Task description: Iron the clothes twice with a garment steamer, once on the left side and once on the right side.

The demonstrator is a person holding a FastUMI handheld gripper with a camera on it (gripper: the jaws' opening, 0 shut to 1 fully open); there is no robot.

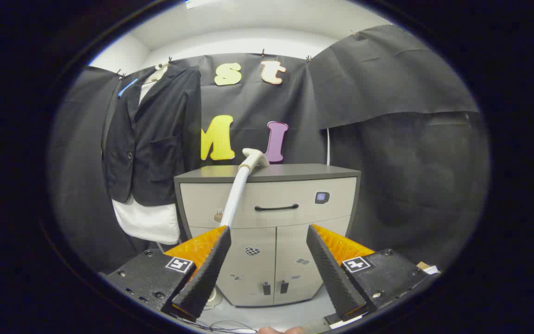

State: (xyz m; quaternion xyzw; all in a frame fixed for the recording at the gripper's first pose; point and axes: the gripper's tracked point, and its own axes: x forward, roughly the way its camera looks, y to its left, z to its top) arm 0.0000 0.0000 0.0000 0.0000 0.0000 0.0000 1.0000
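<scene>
Gripper (267,232) fingers stand spread wide apart with nothing between them, aimed at the front of a cabinet. Each finger base carries a small square black-and-white marker tag.

Beyond the fingers stands a low cabinet (267,218) with a dark grey top, pale drawer front and two pale doors below. The drawer has a dark curved handle (276,207) and a small square badge (321,197) toward its right end; what the badge says is too small to read. A few small stickers dot the doors, one checkered, the others unclear, and two short dark pulls sit where the doors meet near the bottom.

The garment steamer (244,181) leans against the cabinet: its white wand rises from behind the left finger, tilting up and to the right, and its pale flat head rests over the front edge of the cabinet top.

To the left of the cabinet, a dark suit jacket (153,134) hangs against the black cloth wall, over a white shirt (146,222) whose hem shows below the jacket. A blue hanger arm shows at the jacket's shoulder.

Black cloth is clipped up along the walls, with white wall and ceiling above. The floor under the cabinet is pale. A thin white cord (327,146) hangs down the wall behind the cabinet's right side.
</scene>
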